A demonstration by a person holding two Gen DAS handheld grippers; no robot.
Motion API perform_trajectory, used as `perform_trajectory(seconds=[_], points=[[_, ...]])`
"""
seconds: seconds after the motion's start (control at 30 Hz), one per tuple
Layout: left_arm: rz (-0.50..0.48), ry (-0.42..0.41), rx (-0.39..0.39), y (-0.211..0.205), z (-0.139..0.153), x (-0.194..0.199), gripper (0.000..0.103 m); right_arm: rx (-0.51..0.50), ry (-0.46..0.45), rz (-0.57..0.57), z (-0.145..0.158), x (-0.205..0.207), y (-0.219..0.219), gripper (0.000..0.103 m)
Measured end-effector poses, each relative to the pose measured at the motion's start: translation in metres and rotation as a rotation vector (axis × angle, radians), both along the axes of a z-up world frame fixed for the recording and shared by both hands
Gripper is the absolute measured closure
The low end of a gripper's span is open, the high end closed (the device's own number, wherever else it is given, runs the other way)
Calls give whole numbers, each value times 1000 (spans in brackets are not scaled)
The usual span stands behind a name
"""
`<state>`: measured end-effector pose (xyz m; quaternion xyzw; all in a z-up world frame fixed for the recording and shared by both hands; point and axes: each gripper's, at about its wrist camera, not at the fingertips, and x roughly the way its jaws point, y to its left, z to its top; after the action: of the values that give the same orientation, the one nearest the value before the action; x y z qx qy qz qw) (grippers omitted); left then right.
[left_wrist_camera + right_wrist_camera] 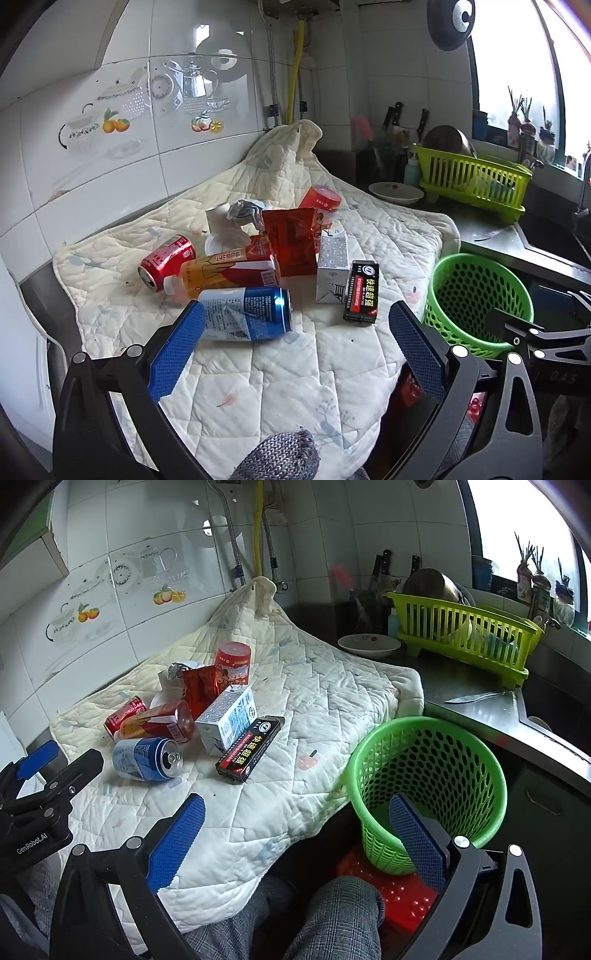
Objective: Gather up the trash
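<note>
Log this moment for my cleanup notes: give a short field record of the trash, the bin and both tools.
surface: quilted cloth over the counter
trash: blue can lying on its side, red can, milk carton, black box, red pouch, all clustered on the cloth
bin: green basket, looks empty, standing off the cloth's right edge
left tool: open, holding nothing, nearest the blue can
right tool: open, holding nothing, beside the basket

The white cup [218, 214] at twelve o'clock in the pile is mostly hidden behind the crumpled wrapper [245, 210] and the red pouch [293, 240]. The orange bottle [155, 722] covers most of the red can [123, 712]. The dish rack [465, 638] screens its dishes, too blurred to tell apart.
</note>
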<state>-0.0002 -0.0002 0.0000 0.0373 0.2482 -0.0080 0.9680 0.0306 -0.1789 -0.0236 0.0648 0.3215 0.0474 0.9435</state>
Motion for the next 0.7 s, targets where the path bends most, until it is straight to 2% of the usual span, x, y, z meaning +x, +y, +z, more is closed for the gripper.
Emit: perform_trajectory(seconds=[0.7], points=[[19,12,8,6,-4,2,5,-3,5,-2,-1,1,4,6]])
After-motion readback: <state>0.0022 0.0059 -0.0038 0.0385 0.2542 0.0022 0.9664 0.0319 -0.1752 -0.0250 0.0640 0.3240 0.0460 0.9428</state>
